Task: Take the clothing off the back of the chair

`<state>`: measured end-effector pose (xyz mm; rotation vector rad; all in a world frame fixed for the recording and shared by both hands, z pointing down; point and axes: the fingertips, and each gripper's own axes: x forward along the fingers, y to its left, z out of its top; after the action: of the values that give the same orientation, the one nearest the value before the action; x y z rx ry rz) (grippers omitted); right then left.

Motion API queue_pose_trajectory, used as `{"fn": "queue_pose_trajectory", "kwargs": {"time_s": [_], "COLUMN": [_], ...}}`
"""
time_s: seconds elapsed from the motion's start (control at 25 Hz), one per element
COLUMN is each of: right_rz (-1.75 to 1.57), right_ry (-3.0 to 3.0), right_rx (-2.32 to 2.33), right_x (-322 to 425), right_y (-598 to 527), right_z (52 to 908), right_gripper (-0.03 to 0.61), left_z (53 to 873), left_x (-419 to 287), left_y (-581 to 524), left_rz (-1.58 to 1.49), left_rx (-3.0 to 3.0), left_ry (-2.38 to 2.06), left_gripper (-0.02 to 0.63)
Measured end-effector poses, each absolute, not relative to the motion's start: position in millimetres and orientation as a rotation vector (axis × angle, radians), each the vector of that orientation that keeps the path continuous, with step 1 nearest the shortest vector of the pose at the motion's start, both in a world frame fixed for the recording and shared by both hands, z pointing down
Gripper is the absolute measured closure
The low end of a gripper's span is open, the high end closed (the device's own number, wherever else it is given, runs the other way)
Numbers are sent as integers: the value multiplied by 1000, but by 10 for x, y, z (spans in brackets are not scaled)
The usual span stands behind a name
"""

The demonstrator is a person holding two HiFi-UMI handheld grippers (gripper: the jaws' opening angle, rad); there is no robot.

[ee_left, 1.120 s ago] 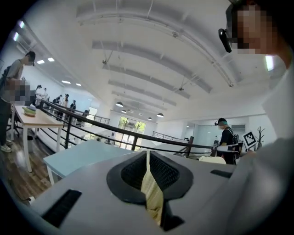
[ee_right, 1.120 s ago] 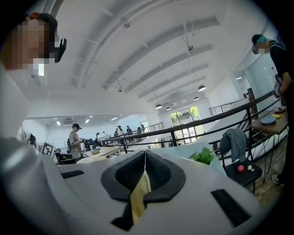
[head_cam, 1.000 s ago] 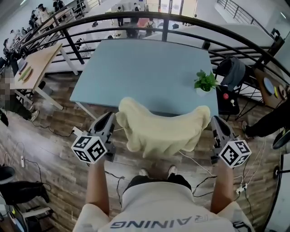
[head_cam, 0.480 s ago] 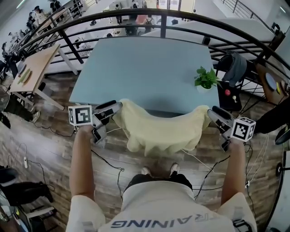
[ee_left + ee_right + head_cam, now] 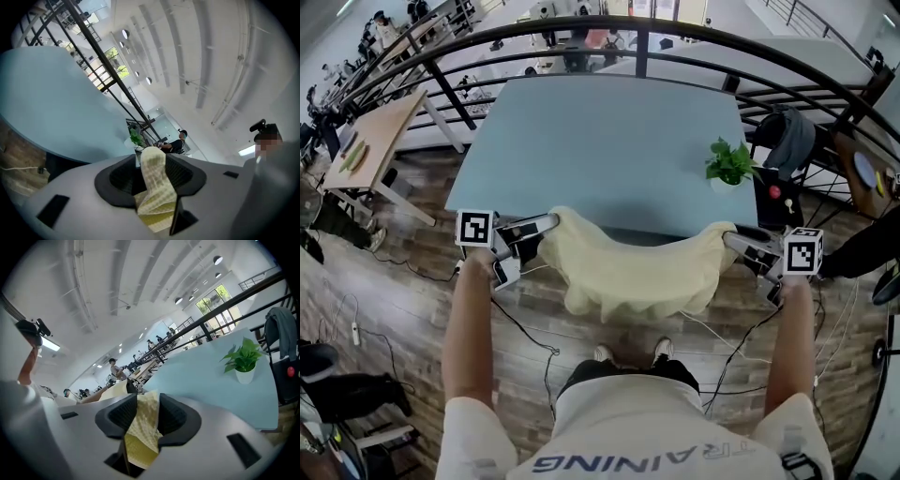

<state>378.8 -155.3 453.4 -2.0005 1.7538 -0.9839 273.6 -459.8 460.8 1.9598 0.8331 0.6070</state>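
Note:
A pale yellow garment (image 5: 628, 267) hangs over a chair back at the near edge of the blue table (image 5: 600, 141); the chair itself is hidden under it. My left gripper (image 5: 547, 224) reaches level to the garment's left top corner. The right gripper (image 5: 730, 240) reaches its right top corner. In the left gripper view a fold of the yellow cloth (image 5: 154, 187) stands between the jaws, which are closing with a gap left beside it. The right gripper view shows the cloth (image 5: 143, 427) between its closing jaws too, hanging loose.
A small potted plant (image 5: 729, 167) stands on the table's right side. A black railing (image 5: 637, 37) curves behind the table. A chair with a grey jacket (image 5: 787, 141) is at the right. Cables (image 5: 525, 328) lie on the wooden floor by my feet.
Both grippers rose from beside the hanging cloth to its top corners and rolled over. Their jaws now stand around the cloth's ends.

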Motion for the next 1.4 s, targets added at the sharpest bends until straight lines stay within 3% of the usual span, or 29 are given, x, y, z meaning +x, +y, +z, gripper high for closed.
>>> {"fn": "queue_pose_trajectory", "kwargs": {"time_s": [0.08, 0.12, 0.2, 0.72, 1.4], "right_rz": [-946, -925, -891, -512, -49], "right_ry": [1784, 1785, 1764, 1403, 1023], "right_rx": [-2039, -2087, -2206, -2680, -2806], "right_x": [3763, 3768, 3796, 3692, 3113], "right_y": [-1566, -1567, -1556, -1369, -1031], "right_z": [4478, 4457, 4442, 4047, 3477], "right_gripper": [475, 512, 541, 545, 545], "left_z": [4525, 4504, 4506, 4160, 3663], "left_x": [2725, 2719, 2696, 2247, 1542], "left_y": [-4571, -4579, -4644, -4881, -4579], "left_rz": [573, 564, 558, 356, 49], "left_rx": [2009, 2046, 2121, 2735, 2967], "left_ry": [831, 815, 760, 276, -19], "left_gripper": [526, 561, 566, 568, 568]}}
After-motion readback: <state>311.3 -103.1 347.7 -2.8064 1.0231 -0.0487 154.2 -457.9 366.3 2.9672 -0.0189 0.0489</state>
